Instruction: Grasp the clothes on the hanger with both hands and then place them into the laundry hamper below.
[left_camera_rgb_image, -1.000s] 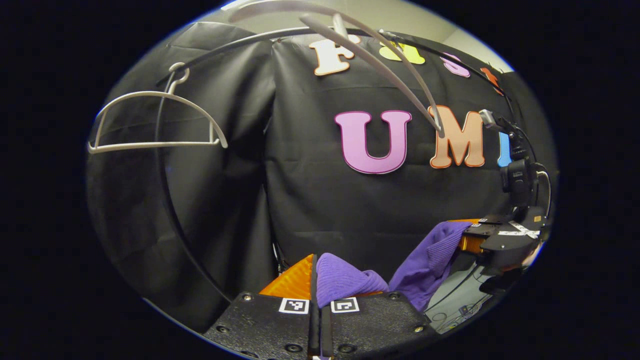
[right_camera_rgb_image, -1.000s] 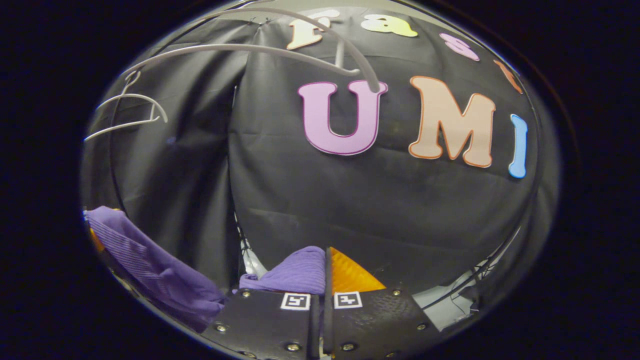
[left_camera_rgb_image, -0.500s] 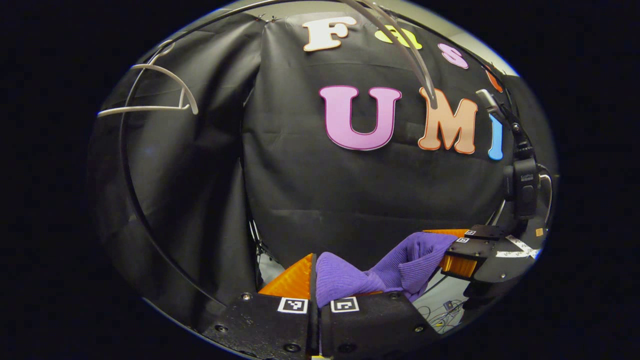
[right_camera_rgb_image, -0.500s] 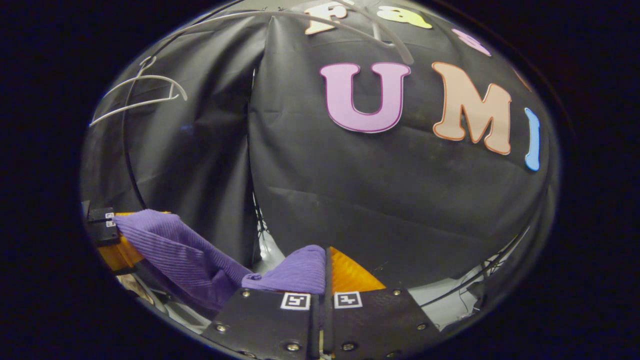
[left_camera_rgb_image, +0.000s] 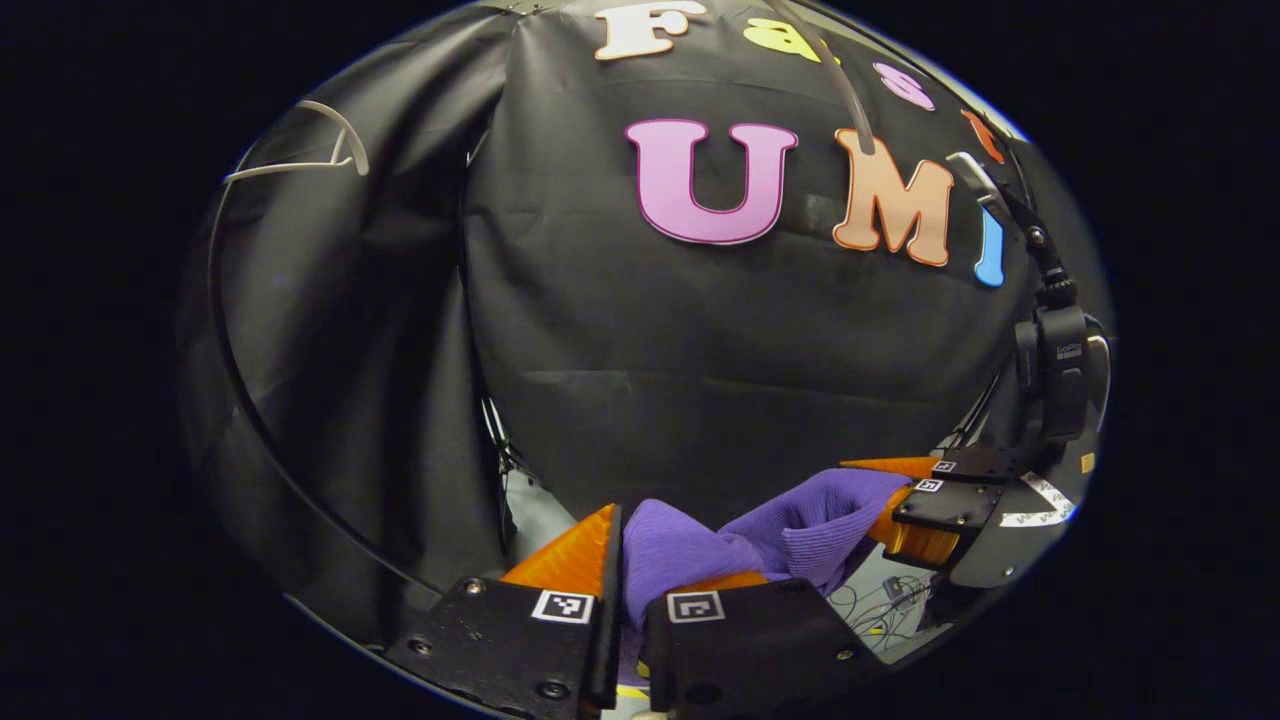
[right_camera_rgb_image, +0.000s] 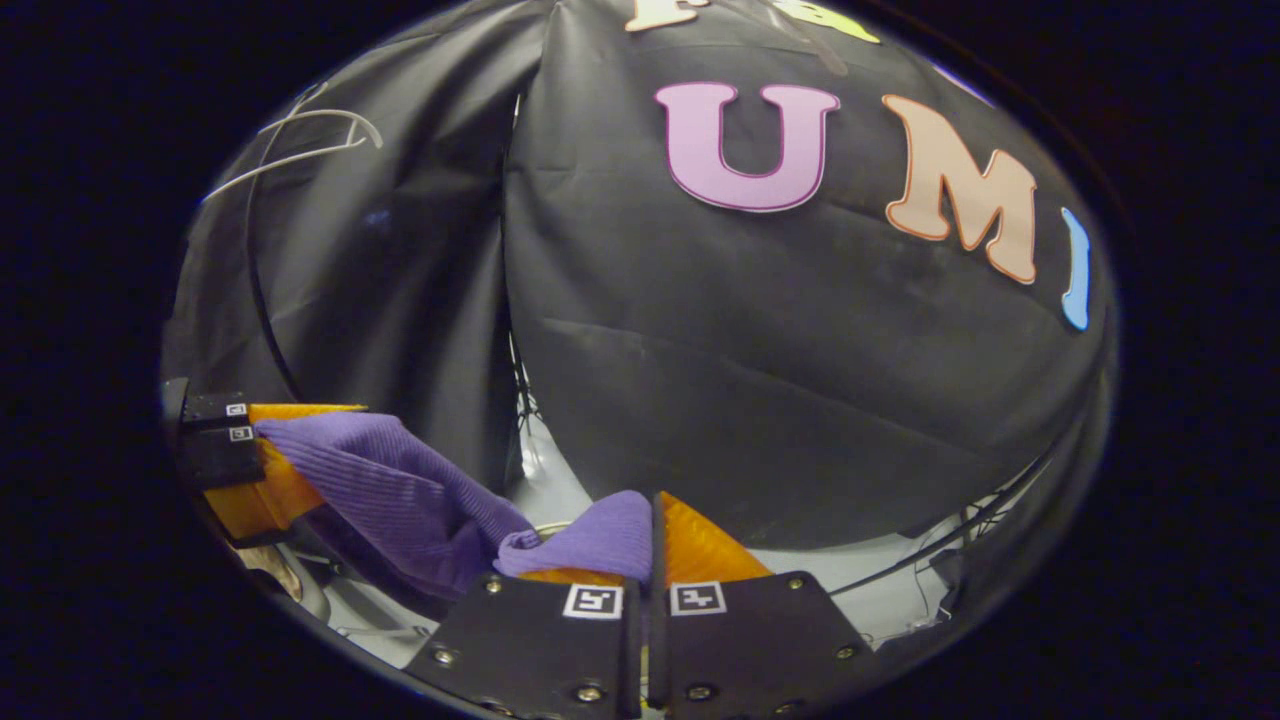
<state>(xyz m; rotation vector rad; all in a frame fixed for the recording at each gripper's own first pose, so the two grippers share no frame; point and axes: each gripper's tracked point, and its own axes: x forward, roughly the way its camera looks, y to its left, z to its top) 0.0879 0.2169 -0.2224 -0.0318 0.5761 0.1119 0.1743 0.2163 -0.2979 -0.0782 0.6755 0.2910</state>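
The purple ribbed garment (left_camera_rgb_image: 790, 525) hangs bunched below the white hanger (left_camera_rgb_image: 300, 150), well apart from it. The hanger is bare.

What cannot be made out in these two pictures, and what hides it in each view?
- Purple garment: its full shape and size. In the left gripper view the left gripper covers its lower part; in the right gripper view the right gripper does.
- Laundry hamper: I cannot identify it below the fingers in either view.
- White hanger: small, thin and distorted near the left gripper view's edge.
- Cables on the floor: too small to follow.
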